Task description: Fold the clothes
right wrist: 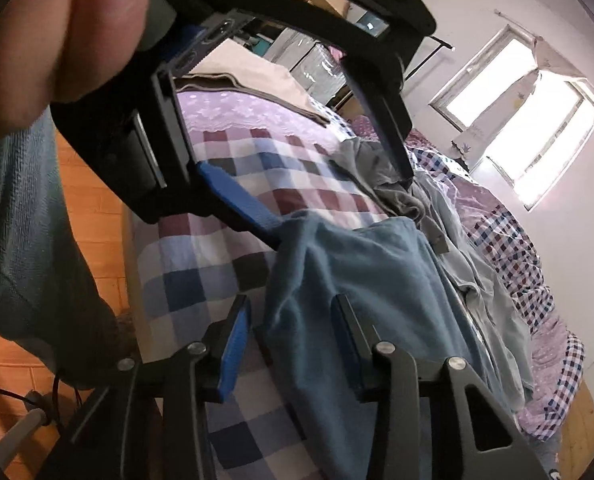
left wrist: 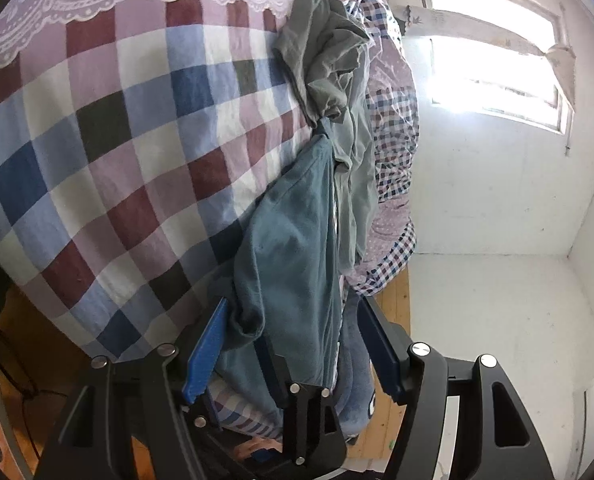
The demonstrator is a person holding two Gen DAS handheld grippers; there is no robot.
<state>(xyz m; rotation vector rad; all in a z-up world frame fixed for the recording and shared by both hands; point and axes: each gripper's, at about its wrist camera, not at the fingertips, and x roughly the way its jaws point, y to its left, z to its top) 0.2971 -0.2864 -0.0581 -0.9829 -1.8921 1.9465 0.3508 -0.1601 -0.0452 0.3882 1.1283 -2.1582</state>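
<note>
A teal-blue garment (left wrist: pixel 293 240) lies along the edge of a bed with a checked sheet (left wrist: pixel 117 140). My left gripper (left wrist: pixel 293 344) is open, its jaws standing either side of the garment's near end. In the right wrist view the same garment (right wrist: pixel 377 280) spreads over the sheet (right wrist: pixel 201 272). My right gripper (right wrist: pixel 293 344) is open with the cloth's edge between its jaws. The left gripper (right wrist: pixel 297 200) shows above it, one blue finger (right wrist: pixel 237 196) touching the garment's far corner. A grey-green garment (left wrist: pixel 325 52) lies crumpled beyond.
A small-check quilt (left wrist: pixel 393 160) is bunched along the bed's far side. Folded beige cloth (right wrist: pixel 257 88) lies at the head of the bed. Wooden floor (right wrist: pixel 93 192) runs beside the bed. A bright window (right wrist: pixel 537 128) is in the white wall. My sleeve (right wrist: pixel 25 240) is at left.
</note>
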